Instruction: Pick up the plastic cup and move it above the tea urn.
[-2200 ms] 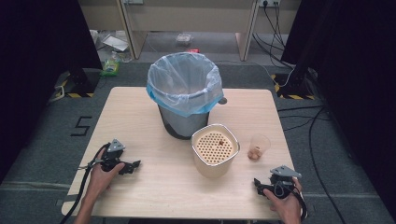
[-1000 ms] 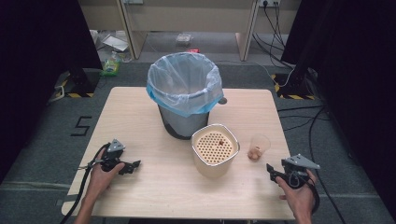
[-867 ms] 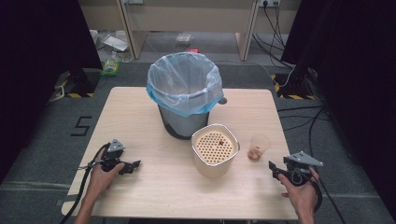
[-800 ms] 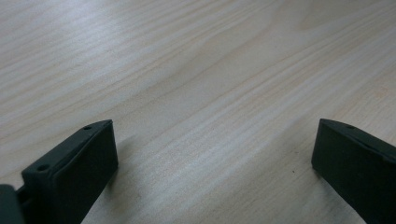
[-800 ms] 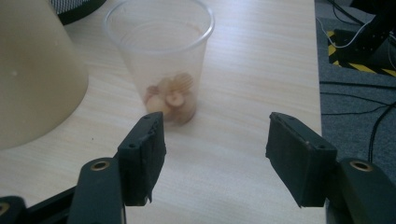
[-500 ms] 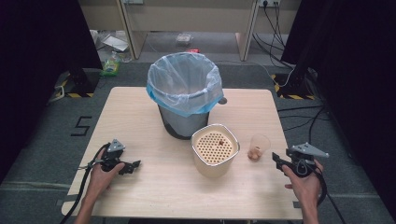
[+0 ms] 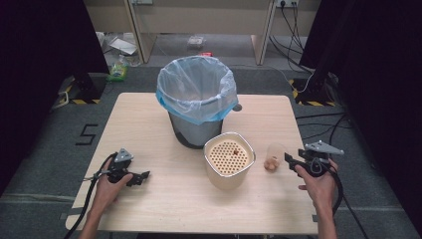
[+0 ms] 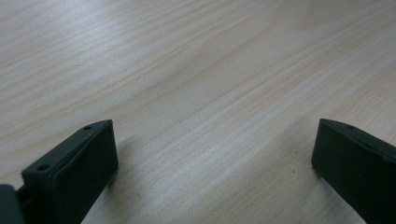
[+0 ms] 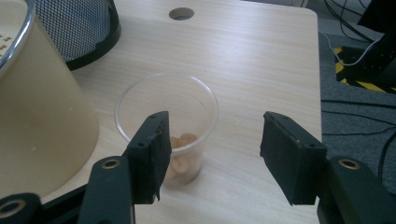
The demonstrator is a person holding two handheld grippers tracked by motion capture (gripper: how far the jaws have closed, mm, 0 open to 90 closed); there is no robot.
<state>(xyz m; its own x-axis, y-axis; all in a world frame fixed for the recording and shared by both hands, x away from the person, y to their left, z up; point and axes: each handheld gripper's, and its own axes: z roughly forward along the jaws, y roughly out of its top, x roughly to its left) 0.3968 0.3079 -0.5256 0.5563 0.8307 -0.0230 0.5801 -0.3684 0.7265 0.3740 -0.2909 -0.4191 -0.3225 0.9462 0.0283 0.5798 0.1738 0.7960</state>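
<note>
Nothing's been grabbed yet: the right tool (image 9: 212,151) has its jaws apart, just short of the plastic cup (image 9: 167,122) standing right of the beige bin (image 7: 229,159). Left tool (image 7: 130,175) sits spread on the desk (image 7: 149,119), so I'd guess picking up and emptying remain.

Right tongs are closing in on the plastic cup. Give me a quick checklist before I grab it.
1. Right tongs open wide enough for the cup: ok.
2. Cup upright on the table: ok.
3. Cup centred between the jaws: not ok, it sits toward the left jaw.
4. Cup apart from the cream container: ok.
5. Bin open, bag in place: ok.
6. Left tongs parked open on the table, out of the way: ok.
</note>
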